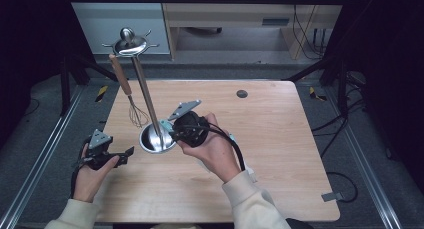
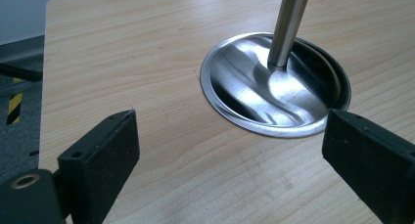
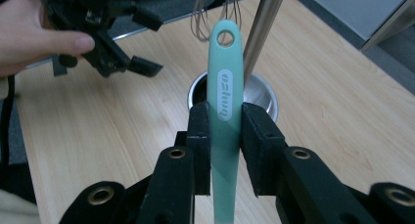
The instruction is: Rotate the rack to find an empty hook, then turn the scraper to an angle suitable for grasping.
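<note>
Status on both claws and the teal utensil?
Right claw shut on teal utensil handle, by the rack pole. Left claw open, empty. Whisk hanging on rack, close by.

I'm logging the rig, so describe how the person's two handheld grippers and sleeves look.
Both grippers are black, each with two blocky black jaws carrying round brass-coloured eyelets. The left gripper and the right gripper each bear a grey three-cornered plate on top. A black cable trails from the right one along the wrist. The person wears cream long sleeves with ribbed cuffs.
</note>
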The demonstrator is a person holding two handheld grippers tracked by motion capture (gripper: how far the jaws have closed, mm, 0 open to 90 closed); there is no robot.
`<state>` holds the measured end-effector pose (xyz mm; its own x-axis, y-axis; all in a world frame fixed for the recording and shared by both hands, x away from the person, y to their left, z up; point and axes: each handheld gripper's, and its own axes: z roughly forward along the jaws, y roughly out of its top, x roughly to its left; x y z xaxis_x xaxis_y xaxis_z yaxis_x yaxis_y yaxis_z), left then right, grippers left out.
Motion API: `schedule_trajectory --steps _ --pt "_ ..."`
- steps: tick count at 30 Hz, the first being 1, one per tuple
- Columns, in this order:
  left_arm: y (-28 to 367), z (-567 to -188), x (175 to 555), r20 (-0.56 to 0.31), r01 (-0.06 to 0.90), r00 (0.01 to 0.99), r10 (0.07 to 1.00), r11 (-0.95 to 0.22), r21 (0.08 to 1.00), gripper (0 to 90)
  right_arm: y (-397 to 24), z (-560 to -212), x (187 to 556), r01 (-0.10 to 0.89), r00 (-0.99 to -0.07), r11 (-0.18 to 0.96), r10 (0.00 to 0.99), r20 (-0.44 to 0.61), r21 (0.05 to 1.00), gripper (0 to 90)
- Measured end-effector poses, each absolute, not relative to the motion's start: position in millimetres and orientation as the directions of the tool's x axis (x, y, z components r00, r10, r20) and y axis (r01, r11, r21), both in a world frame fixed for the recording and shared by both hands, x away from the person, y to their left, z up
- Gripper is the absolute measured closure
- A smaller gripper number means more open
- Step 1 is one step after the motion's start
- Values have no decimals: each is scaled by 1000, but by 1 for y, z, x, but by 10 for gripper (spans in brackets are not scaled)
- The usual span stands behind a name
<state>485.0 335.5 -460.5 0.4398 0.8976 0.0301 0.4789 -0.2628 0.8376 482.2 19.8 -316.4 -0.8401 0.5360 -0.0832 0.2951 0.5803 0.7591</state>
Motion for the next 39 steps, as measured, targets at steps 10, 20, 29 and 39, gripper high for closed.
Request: schedule_trajectory --steps 10,20,29,39 --pt "334 -456 482 25 464 452 892 -260 847 69 27 -300 484 263 -826 510 558 -82 819 749" --pt "332 -440 481 34 431 463 886 -259 864 76 31 -284 483 234 -806 436 587 -78 869 749" --pt "334 -434 479 39 423 462 886 -259 868 77 28 -273 483 211 -787 381 612 -75 900 748" --pt "339 -445 476 17 428 450 893 -232 873 76 33 -255 482 174 -761 304 645 -68 937 748"
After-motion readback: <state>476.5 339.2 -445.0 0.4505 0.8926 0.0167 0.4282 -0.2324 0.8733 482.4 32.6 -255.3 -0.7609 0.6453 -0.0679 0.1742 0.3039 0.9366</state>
